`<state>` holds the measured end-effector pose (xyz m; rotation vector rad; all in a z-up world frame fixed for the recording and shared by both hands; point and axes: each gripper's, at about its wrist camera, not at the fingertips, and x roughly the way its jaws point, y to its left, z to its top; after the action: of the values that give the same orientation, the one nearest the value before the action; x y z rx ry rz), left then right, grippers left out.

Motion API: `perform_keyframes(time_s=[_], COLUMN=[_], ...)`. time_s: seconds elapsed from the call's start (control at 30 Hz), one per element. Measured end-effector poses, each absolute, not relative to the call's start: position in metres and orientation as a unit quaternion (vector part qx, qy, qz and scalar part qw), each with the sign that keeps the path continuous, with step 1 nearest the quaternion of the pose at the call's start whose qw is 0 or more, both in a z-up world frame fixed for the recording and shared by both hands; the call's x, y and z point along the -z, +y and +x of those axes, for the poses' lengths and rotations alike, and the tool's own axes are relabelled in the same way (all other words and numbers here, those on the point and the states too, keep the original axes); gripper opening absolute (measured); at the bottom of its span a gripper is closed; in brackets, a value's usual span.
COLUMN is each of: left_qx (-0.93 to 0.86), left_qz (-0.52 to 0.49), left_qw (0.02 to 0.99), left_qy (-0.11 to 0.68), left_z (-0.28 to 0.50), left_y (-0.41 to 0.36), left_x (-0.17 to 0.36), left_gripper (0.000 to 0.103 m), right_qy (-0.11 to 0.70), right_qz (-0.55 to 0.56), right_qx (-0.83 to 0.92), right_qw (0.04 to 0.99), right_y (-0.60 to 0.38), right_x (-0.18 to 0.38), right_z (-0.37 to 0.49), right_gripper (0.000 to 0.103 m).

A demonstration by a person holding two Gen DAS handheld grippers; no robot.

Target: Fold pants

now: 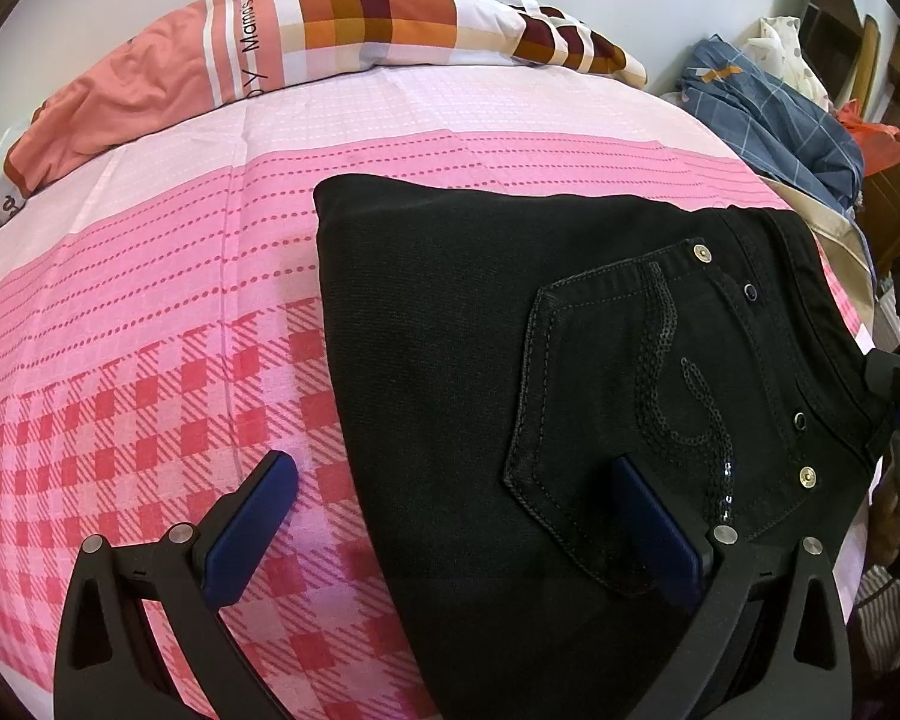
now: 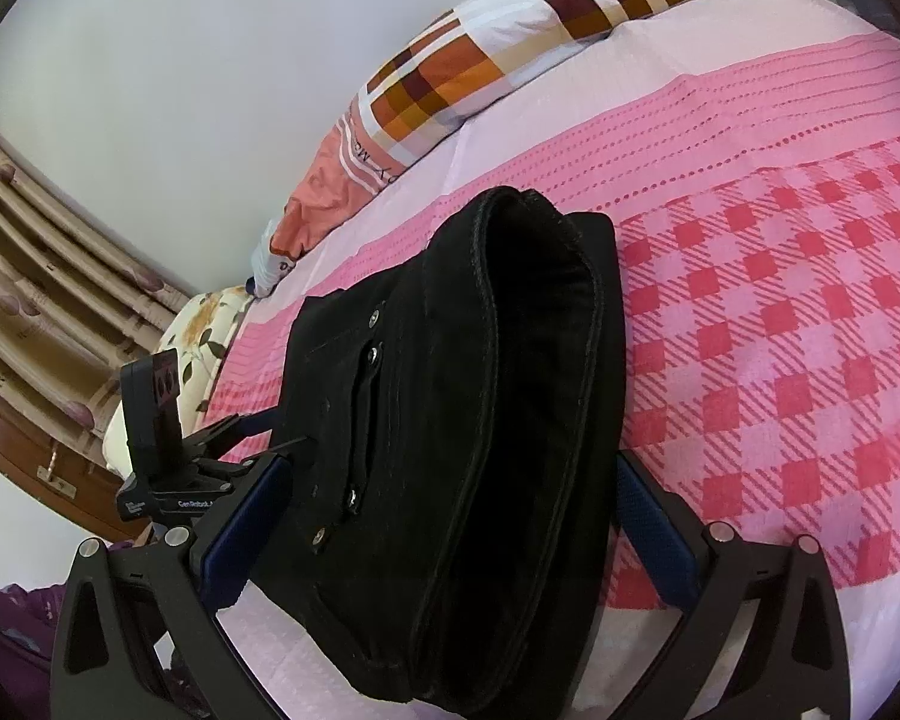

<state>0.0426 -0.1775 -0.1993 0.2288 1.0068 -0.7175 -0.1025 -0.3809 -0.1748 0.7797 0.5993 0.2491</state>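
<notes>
pants (image 1: 462, 360): black, folded into a compact block, laid on the pink bed sheet (image 1: 150, 312); the back pocket (image 1: 630, 420) with sequin trim and metal rivets is turned up, the waistband toward the right edge of the left wrist view.
pants, right view (image 2: 450, 420): the folded stack is seen end-on, its layered edges rising between the two fingers; a rounded fold is seen at the far end.
left gripper (image 1: 456, 516): held low over the bed at the near edge of the pants, pointed along the sheet; jaws are spread wide and nothing is clasped. one blue finger (image 1: 252, 522) is seen over bare sheet left of the pants, the other over the black cloth beside the pocket.
right gripper (image 2: 450, 528): held low at the pants' end, pointed along their length; jaws are spread wide with the stack lying between them; whether the pads touch the cloth cannot be told.
left gripper, right view (image 2: 168, 450): seen just beside the left side of the pants.
sheet: pink, dotted stripes farther off, red checks nearer.
pillow (image 1: 306, 30): checked orange, brown and white, laid at the far edge against the wall.
clothes pile (image 1: 774, 102): blue checked fabric, well apart at the right.
curtain (image 2: 36, 276): brown, seen at the left in the right wrist view.
</notes>
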Motion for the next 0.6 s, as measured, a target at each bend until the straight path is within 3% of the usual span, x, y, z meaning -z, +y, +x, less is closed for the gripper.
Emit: perform_keyframes(time_s=[0.6], left_qx=[0.337], left_qz=[0.107], left_qw=[0.809], left_qy=[0.470], left_z=[0.041], left_y=[-0.178], left_x=[0.199], left_gripper=[0.103], right_qy=[0.333], right_qz=[0.364], right_qx=[-0.183], right_qw=[0.850], right_y=[-0.391], right_x=[0.175], right_z=[-0.086], right_gripper=[0.103])
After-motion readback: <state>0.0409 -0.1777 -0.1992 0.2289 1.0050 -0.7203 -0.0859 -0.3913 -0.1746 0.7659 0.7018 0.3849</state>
